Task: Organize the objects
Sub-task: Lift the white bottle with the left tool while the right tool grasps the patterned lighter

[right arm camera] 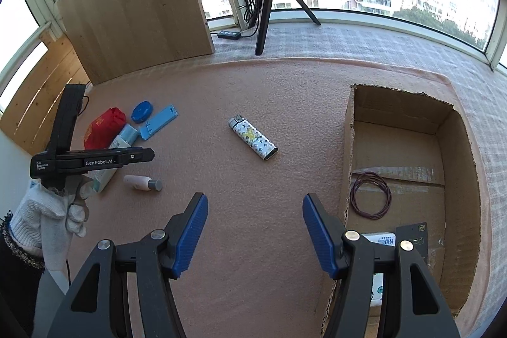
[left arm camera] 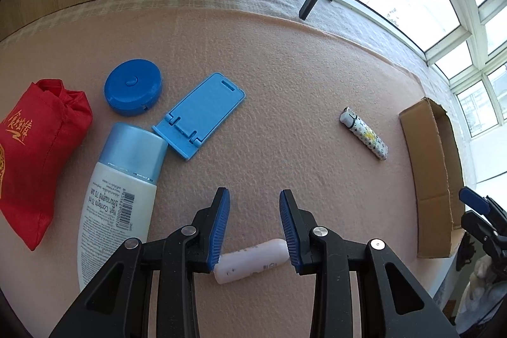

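left tongs spread astride the small pink bottle; right tongs gape over bare mat.

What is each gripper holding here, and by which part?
Nothing is held. The left gripper is open, its fingers straddling the small white bottle on the mat without closing on it. The right gripper is open and empty.

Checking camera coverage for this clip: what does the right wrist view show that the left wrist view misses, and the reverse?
Only the right wrist view shows the brown cardboard box's inside, holding a purple wire loop, plus the white-gloved hand.

Only the left wrist view shows the barcode print on the white bottle with the pale blue cap.

Both show the patterned white lighter, the flat blue phone stand, the round blue case, the red fabric pouch and the small pink-white tube.
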Action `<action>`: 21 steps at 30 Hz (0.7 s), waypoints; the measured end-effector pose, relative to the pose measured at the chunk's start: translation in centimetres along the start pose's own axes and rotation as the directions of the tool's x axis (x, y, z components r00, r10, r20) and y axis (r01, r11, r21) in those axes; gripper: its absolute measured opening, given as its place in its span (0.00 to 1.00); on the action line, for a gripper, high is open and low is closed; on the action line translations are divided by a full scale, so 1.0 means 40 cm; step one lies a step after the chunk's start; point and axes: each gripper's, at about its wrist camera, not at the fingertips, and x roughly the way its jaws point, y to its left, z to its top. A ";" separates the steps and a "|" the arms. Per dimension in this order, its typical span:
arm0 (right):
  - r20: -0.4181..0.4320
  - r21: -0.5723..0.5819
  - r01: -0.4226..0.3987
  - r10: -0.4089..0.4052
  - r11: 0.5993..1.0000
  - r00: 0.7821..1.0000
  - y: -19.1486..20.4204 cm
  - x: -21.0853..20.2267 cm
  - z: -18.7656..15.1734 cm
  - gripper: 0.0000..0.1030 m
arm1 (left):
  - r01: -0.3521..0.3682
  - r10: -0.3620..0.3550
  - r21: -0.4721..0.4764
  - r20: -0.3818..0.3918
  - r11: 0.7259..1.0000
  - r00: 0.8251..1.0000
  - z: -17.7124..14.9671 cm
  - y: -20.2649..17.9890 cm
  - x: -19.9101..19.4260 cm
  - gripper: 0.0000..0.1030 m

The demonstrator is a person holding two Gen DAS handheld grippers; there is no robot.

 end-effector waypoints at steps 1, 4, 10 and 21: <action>-0.001 -0.005 -0.004 0.004 1.000 1.000 0.001 0.005 0.007 0.57 | 0.010 -0.010 0.009 0.016 1.000 1.000 -0.001 -0.002 -0.018 0.34; -0.008 -0.020 -0.008 0.008 1.000 1.000 0.003 0.026 0.031 0.57 | -0.006 0.002 0.094 0.042 0.996 0.999 -0.011 -0.027 -0.062 0.51; -0.031 -0.046 -0.010 0.009 0.999 0.999 0.001 0.066 0.060 0.57 | -0.062 0.060 0.330 0.016 0.942 0.998 -0.100 -0.094 -0.099 0.67; -0.079 -0.090 0.003 -0.010 0.996 0.997 0.004 0.147 0.103 0.57 | -0.161 0.166 0.373 0.018 0.914 0.986 -0.110 -0.079 -0.050 0.67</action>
